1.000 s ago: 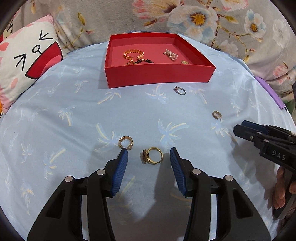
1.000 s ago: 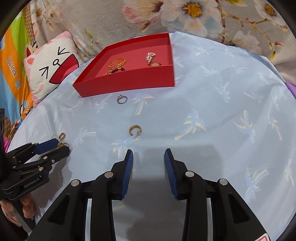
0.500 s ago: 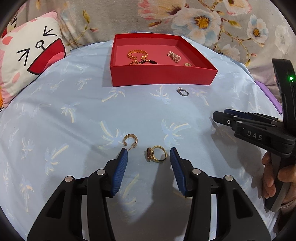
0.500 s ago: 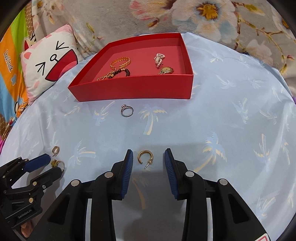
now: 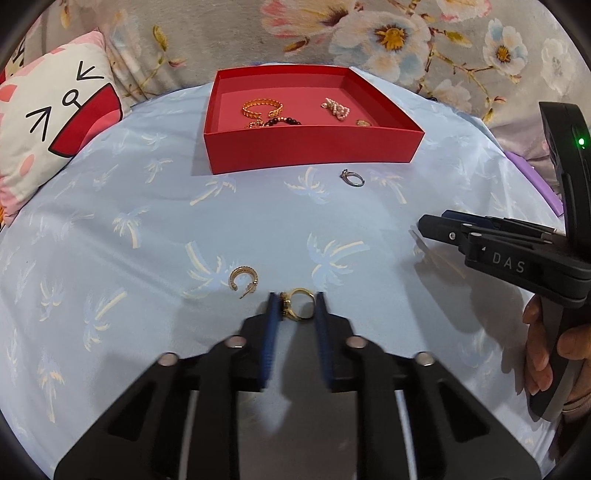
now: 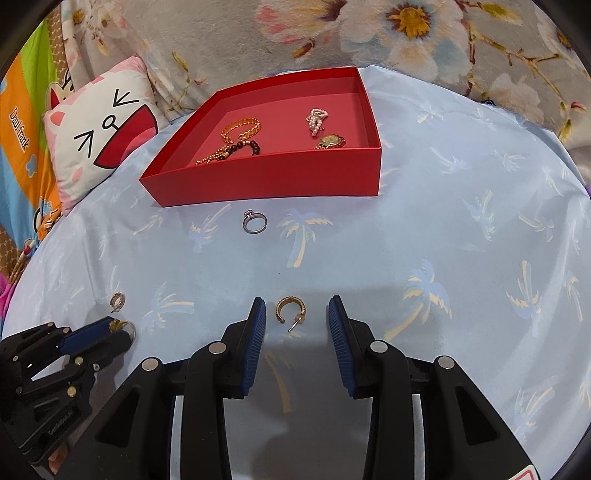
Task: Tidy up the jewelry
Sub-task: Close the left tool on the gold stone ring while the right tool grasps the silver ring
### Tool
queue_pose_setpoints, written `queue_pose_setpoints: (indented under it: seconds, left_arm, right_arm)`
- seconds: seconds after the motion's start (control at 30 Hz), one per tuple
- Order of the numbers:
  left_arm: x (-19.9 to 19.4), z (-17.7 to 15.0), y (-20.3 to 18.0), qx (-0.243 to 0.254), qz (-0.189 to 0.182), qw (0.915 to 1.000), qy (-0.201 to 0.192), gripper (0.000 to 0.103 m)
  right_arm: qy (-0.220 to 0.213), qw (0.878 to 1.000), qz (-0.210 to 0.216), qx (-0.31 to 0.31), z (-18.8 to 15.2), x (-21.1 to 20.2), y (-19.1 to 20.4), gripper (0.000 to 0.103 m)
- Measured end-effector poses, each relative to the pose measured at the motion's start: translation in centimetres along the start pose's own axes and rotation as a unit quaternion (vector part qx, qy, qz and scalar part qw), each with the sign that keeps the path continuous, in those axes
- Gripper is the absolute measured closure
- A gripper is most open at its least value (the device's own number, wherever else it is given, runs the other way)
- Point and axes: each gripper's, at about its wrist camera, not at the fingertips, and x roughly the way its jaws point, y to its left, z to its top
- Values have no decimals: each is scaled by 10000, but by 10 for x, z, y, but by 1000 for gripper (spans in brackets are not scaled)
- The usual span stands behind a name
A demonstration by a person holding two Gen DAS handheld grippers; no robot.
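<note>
A gold ring with a dark stone [image 5: 286, 307] lies on the blue palm-print cloth between the blue pads of my left gripper [image 5: 296, 306]. Its jaws are closing, and both pads touch the ring's sides. My right gripper [image 6: 295, 314] stands open around a gold hoop earring [image 6: 291, 300] that rests on the cloth, touching neither pad. The red box [image 5: 314, 147] at the back holds a gold chain bracelet, a dark bead bracelet, a pearl piece and a small watch. A silver ring [image 5: 352, 178] lies just in front of the box.
A second gold hoop earring [image 5: 240, 271] lies just left of my left gripper. A cat-face pillow [image 5: 55, 122] sits at the back left, floral fabric [image 5: 388, 33] behind the box. A hand [image 5: 546, 343] holds the right gripper [image 5: 432, 225] at the right edge.
The left gripper's jaws have come together from wide apart onto the gold ring. The right gripper has moved forward over the cloth until the hoop earring lies between its pads.
</note>
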Motion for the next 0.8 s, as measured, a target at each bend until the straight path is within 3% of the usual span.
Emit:
queue_pose_setpoints:
  seconds: [0.17,0.5,0.8]
  left_arm:
    - [-1,0,-1,33,-76,10000,-25,98]
    - [-10,4,4,-53,-205,9997,-127,99]
    - [-15,9,23,-210,-32,9994,-271,99]
  right_arm:
    - [-34,10000,5,-10,0,-1,0,68]
    - [-118,9995,135,-249,27,5,16,68]
    - [83,9986,125,-510,58,49,38,68]
